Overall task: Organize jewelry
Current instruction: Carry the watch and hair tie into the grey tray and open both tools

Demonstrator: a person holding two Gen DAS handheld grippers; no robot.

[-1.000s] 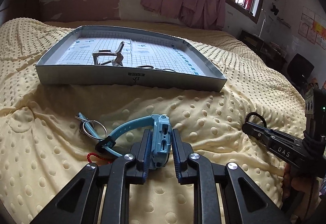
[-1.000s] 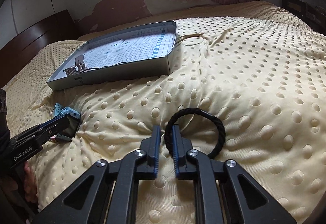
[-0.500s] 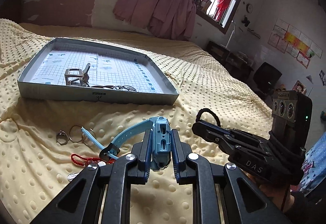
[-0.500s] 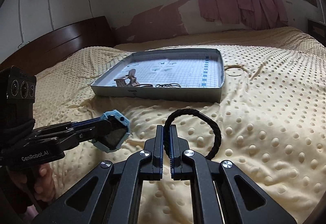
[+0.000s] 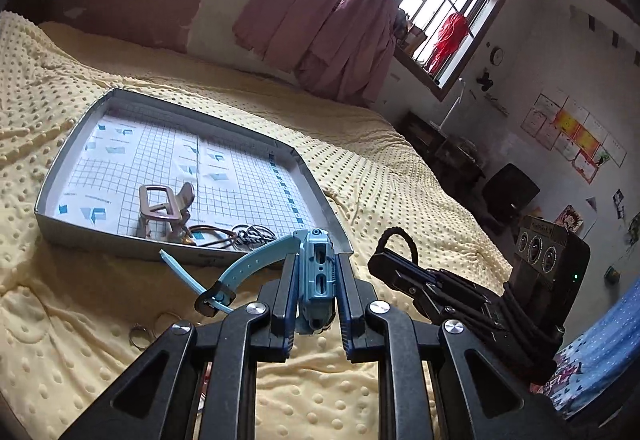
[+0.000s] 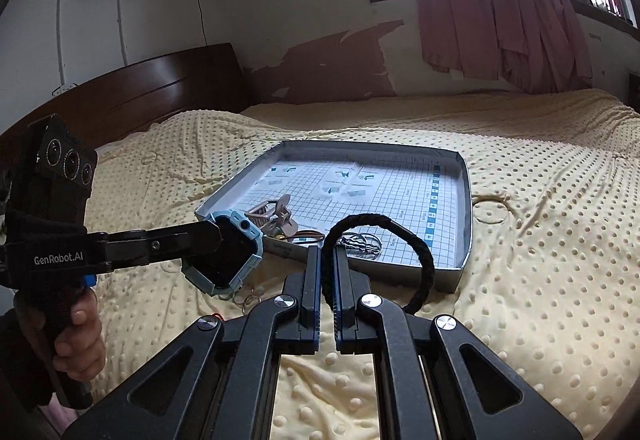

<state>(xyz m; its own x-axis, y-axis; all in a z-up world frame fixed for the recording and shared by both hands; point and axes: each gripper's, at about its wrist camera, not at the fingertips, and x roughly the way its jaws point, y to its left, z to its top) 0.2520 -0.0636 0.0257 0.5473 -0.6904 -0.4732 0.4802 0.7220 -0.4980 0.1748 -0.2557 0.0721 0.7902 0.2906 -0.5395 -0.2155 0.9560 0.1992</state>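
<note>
While both grippers hang above the yellow blanket [image 6: 540,240], the left gripper [image 5: 318,272] pinches a blue watch [image 5: 316,280] by its case, strap trailing left. The right gripper [image 6: 328,272] is pressed together on a black braided bracelet [image 6: 420,252]. Just beyond them lies a shallow tray [image 5: 56,196] holding a hair clip [image 5: 166,210] and cords [image 5: 240,234]; rings [image 5: 140,334] rest on the blanket near its front wall.

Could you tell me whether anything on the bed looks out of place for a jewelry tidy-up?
Yes: a few small metal rings lie loose on the yellow bedspread, outside the grey tray. Otherwise the left gripper grips a blue watch and the right gripper a black bracelet, both lifted near the tray.
</note>
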